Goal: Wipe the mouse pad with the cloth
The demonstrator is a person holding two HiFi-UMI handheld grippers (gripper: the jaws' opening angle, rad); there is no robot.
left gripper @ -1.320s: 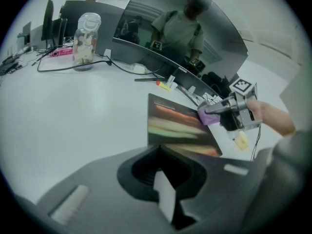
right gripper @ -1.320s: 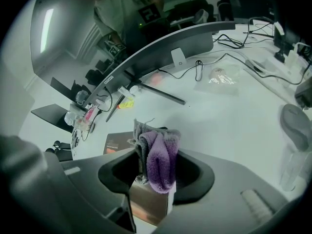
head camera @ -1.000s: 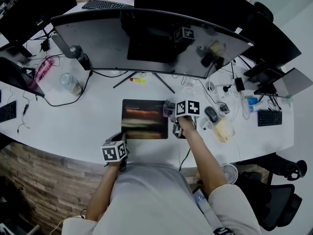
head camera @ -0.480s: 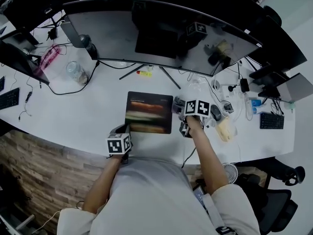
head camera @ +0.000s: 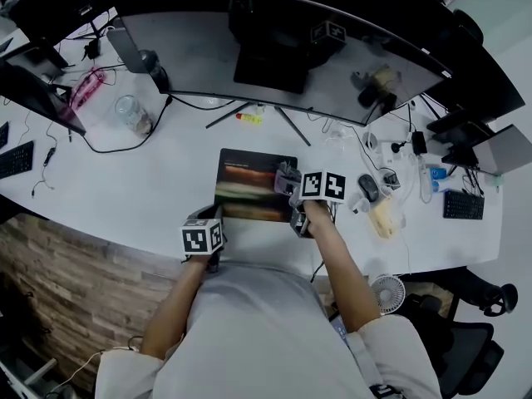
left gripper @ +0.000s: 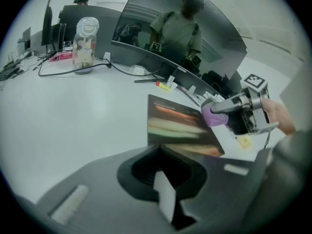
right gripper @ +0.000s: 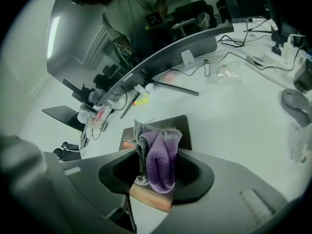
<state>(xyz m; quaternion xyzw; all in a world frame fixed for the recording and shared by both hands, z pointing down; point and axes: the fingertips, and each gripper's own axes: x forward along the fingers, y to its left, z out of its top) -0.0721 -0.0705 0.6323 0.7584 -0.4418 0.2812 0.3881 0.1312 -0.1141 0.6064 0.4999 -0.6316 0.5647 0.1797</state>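
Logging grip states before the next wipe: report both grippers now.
Left gripper: closed, holding nothing.
Right gripper: closed on the purple cloth, over the mouse pad.

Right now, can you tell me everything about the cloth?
The cloth is purple and grey, fluffy like a towel, and bunched into a thick fold. The right hand-held gripper has its jaws shut on it, with one end sticking out past them. It sits over the mouse pad's right part; whether it presses down is unclear.
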